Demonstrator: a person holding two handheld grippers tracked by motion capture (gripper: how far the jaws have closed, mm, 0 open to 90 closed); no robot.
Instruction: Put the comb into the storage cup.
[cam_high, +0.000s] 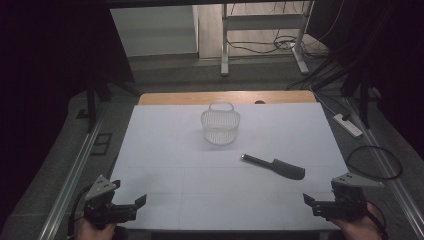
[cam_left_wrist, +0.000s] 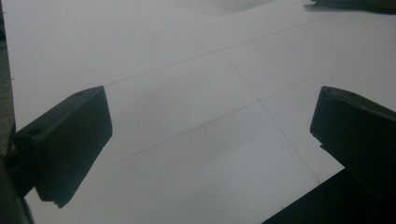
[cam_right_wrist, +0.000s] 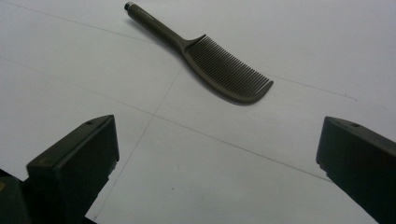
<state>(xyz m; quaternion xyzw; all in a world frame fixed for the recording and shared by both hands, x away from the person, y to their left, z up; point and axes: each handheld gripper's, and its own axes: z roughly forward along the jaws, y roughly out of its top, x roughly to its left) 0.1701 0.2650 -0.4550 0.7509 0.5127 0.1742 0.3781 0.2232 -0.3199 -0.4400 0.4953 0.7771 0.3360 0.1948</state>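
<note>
Both tongs spread, empty: left gripper (cam_high: 131, 204) lower left, right gripper (cam_high: 311, 202) lower right, nearest the black comb (cam_high: 276, 166), likely first pick; mesh basket (cam_high: 220, 125) upper centre, probably the destination.

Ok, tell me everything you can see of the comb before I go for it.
The comb is dark, plastic by its look, in one piece: a slim round handle with a lighter tip and a curved back carrying a row of fine teeth. It lies flat on the white table, right of centre, handle toward the basket, toothed end toward the right edge. Nothing touches it but the table. The open right claw sits nearer the person, apart from it.
</note>
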